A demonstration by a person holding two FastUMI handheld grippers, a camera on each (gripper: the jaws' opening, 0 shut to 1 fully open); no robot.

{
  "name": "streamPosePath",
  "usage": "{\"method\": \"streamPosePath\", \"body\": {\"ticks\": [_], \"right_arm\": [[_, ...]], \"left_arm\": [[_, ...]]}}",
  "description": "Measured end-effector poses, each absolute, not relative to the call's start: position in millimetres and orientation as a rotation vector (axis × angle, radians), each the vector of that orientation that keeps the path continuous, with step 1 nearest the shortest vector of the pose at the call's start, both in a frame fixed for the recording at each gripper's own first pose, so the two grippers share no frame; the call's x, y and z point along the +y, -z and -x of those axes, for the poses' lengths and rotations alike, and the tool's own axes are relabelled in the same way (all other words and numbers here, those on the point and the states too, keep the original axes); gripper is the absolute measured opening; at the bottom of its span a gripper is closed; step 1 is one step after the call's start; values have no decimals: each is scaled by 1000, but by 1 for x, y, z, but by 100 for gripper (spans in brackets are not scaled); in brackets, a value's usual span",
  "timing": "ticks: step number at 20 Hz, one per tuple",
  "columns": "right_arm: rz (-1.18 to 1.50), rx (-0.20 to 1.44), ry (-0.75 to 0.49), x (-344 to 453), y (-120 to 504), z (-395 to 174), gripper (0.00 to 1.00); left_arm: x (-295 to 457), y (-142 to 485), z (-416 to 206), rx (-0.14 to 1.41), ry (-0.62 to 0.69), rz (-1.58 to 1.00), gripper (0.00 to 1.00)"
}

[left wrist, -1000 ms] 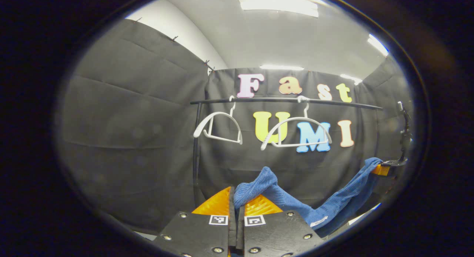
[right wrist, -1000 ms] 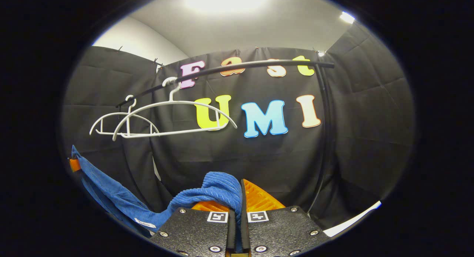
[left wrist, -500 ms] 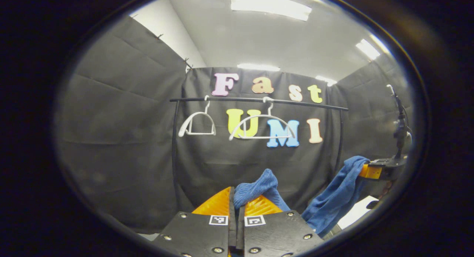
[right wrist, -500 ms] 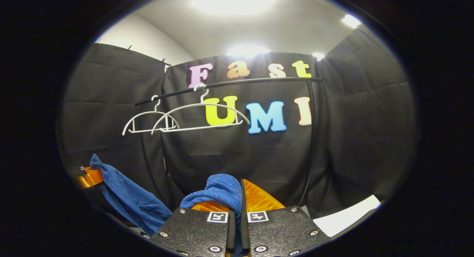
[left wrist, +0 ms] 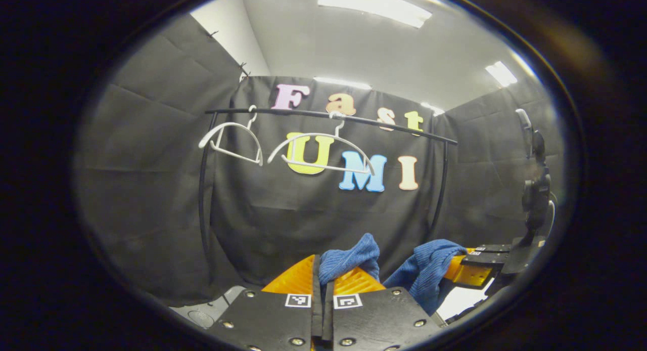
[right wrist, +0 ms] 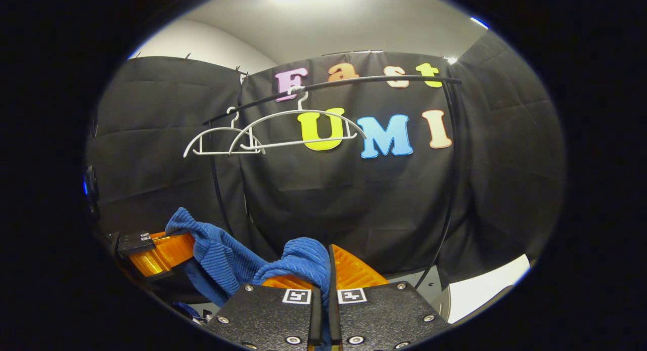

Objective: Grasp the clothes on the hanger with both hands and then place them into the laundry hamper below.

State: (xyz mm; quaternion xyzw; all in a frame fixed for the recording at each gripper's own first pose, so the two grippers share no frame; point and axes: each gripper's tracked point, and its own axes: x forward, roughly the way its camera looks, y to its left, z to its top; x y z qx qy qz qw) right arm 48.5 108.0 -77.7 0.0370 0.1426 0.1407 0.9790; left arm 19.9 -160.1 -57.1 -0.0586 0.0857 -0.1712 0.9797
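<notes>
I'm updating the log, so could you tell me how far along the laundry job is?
Done: both white plastic hangers hang bare on the black rail. In hand: the blue ribbed knit garment is clamped by the left gripper and right gripper. Left: placing it in the hamper.

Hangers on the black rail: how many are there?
2, both white and bare. One hanger hangs near the rail's left end, the other hanger further right, toward the middle.

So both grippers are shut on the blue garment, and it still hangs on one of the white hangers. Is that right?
Not quite. Both grippers, left gripper and right gripper, are shut on the blue garment, but it is off the white hangers. The right gripper view shows both hangers bare on the rail.
</notes>
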Motion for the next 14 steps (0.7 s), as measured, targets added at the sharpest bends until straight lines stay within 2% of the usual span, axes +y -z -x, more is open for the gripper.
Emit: {"method": "streamPosePath", "body": {"ticks": [8, 14], "right_arm": [[-86, 415, -292, 108, 161, -76, 5], [-86, 534, -264, 97, 230, -88, 5]], "left_arm": [[-183, 147, -61, 309, 291, 111, 0], [-184, 229, -66, 432, 255, 69, 0]]}}
